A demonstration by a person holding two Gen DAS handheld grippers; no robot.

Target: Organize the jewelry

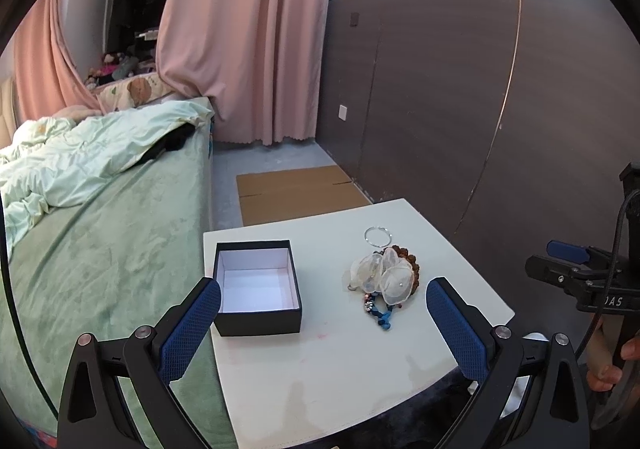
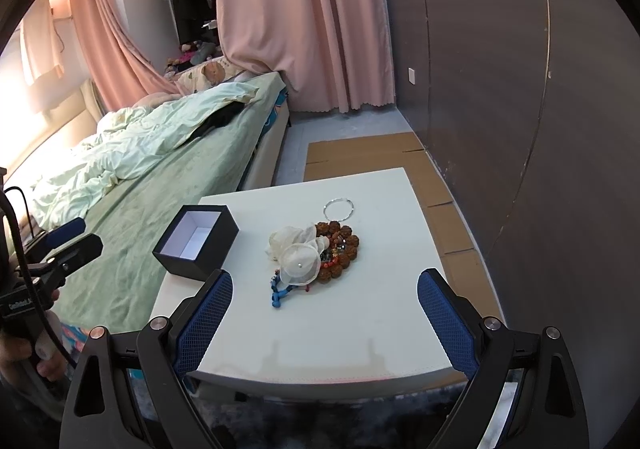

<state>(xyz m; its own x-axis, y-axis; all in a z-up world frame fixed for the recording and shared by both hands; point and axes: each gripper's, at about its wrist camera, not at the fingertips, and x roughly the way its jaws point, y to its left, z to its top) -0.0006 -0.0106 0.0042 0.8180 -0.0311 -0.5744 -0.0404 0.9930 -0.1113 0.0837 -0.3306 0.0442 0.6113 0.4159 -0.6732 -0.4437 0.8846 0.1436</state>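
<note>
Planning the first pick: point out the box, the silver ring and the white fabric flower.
box (image 1: 256, 323), left wrist view, on its near outer wall
silver ring (image 2: 325, 208), right wrist view, on its left rim
white fabric flower (image 2: 300, 265), right wrist view, on the front petal

- Left gripper (image 1: 323, 323): black angular frame, two fingers (image 1: 191, 329) faced with blue cross-hatched pads, round silver screws at the joints.
- Right gripper (image 2: 325, 319): the same black frame, blue textured pads and silver screws.
- Seen side-on, each tool carries a black cable (image 1: 618, 233) and white lettering on its body.
- Hand (image 1: 610, 363) wrapped round a handle; no sleeve shows.
</note>
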